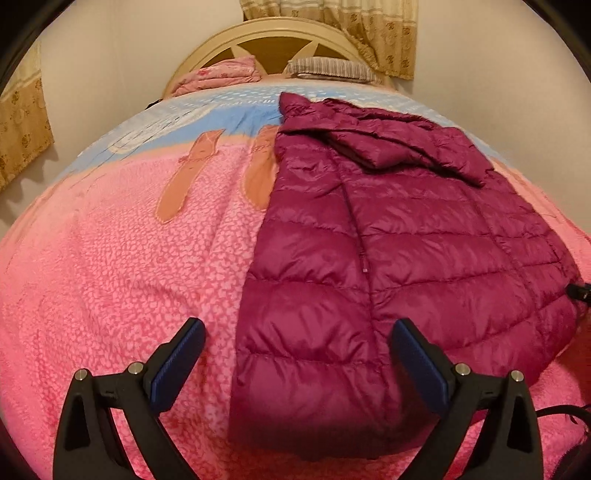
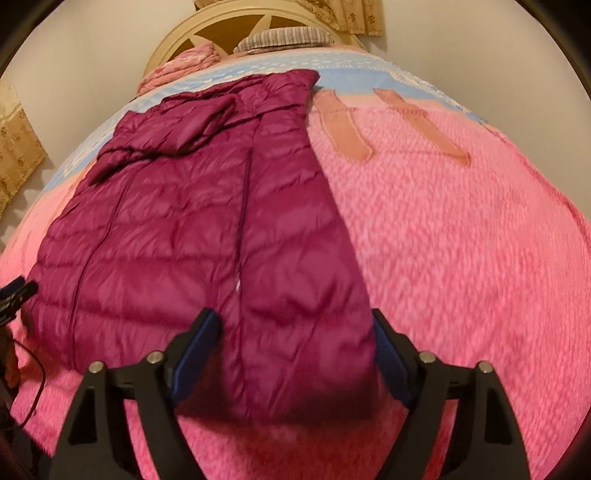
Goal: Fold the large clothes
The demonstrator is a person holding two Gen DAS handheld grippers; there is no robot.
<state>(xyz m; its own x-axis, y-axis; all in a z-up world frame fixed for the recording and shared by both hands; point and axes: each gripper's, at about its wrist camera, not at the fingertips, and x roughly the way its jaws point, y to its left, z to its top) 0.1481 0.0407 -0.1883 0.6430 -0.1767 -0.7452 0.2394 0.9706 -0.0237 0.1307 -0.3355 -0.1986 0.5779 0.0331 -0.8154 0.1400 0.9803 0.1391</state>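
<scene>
A magenta quilted down jacket (image 1: 388, 236) lies flat on the pink bedspread (image 1: 110, 277), its hood end toward the headboard and one sleeve folded across the chest. My left gripper (image 1: 298, 326) hovers open over the jacket's near left hem corner, its blue-padded fingers (image 1: 184, 354) wide apart with the hem between them. In the right wrist view the jacket (image 2: 192, 221) fills the left and centre. My right gripper (image 2: 293, 315) stands open astride the near right hem corner, and its pads do not press the fabric.
A cream headboard (image 1: 273, 37) and two pillows (image 1: 332, 68) stand at the far end, with curtains (image 1: 369, 29) behind. Blue bedspread band (image 1: 207, 110) lies near the pillows. A dark device and cable (image 2: 33, 369) sit at the bed's left edge.
</scene>
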